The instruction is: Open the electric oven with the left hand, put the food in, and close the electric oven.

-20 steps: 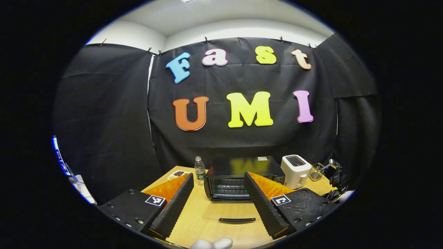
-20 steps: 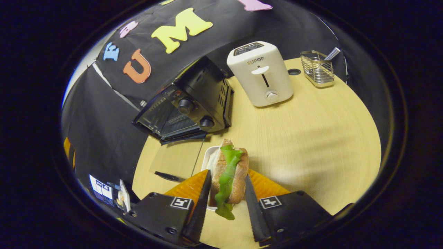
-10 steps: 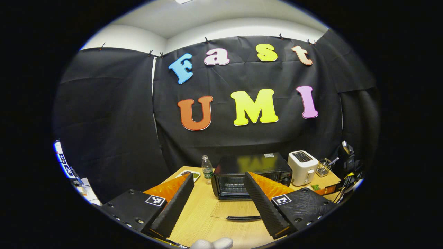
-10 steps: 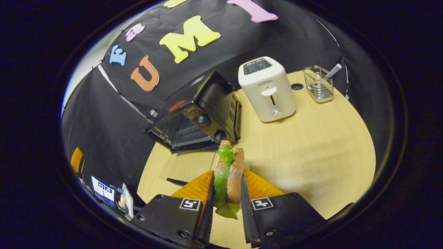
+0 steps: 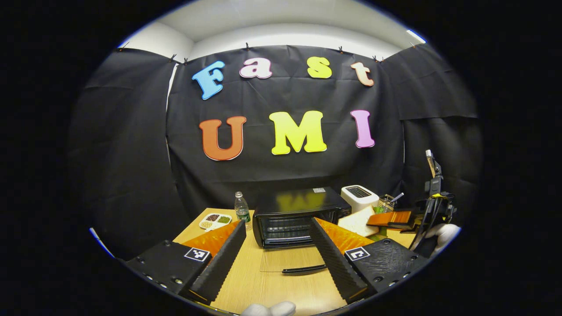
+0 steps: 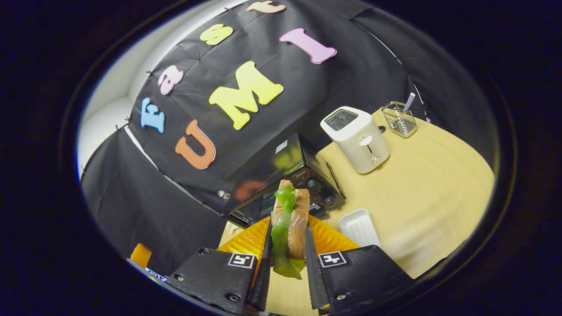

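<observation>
Sandwich gripped, electric oven open.
Right gripper (image 6: pixel 287 263) pinches the sandwich (image 6: pixel 290 228) before the electric oven (image 5: pixel 294 217); left gripper (image 5: pixel 276 256), fingers spread, faces its lowered door (image 5: pixel 290 263).

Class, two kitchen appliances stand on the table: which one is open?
The black electric oven: its glass door lies folded down flat. The white toaster beside it has no door.

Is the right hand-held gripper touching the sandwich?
Touching. The right gripper view shows the right hand-held gripper with both fingers pressed against the sandwich.
</observation>
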Tool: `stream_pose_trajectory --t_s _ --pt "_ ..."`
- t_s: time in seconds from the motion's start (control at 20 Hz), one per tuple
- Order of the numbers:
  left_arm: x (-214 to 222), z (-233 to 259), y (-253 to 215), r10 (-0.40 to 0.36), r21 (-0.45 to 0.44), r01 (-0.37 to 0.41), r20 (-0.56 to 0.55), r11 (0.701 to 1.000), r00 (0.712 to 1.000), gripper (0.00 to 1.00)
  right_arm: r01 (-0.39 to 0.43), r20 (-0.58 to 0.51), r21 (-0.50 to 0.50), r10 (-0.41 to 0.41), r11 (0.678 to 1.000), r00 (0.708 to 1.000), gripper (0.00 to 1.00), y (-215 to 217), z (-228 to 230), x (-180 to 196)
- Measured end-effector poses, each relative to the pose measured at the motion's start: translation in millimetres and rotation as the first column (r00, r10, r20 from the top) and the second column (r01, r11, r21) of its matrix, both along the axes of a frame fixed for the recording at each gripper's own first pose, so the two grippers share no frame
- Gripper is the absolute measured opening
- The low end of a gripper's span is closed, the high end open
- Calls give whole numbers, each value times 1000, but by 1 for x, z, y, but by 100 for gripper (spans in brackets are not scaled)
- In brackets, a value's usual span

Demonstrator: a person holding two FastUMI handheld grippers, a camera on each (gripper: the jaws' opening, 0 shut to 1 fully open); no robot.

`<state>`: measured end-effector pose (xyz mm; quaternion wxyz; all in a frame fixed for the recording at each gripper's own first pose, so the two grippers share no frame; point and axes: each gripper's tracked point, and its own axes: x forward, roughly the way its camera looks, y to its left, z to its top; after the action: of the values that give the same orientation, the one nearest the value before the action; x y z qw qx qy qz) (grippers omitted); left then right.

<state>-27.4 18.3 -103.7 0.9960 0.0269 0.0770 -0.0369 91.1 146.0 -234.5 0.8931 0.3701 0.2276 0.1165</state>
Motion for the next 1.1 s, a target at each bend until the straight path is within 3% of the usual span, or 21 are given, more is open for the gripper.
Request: stream_pose_trajectory --t_s 0.2,0.55,0.85,1.1 --pt "0 -3 9 -45 24 45 -5 999 999 96 92 -15 126 -91 988 996 40 47 -23 19" --pt "-3 -17 19 -82 63 83 -28 994 996 96 251 -98 318 -232 914 968 40 100 -70 62" --pt "-4 -29 32 -69 64 72 -47 995 997 96 309 -146 347 -274 886 950 39 143 -86 103" --pt "0 -35 55 -33 74 37 -52 997 998 96 307 -150 305 -273 901 950 39 168 -97 134"
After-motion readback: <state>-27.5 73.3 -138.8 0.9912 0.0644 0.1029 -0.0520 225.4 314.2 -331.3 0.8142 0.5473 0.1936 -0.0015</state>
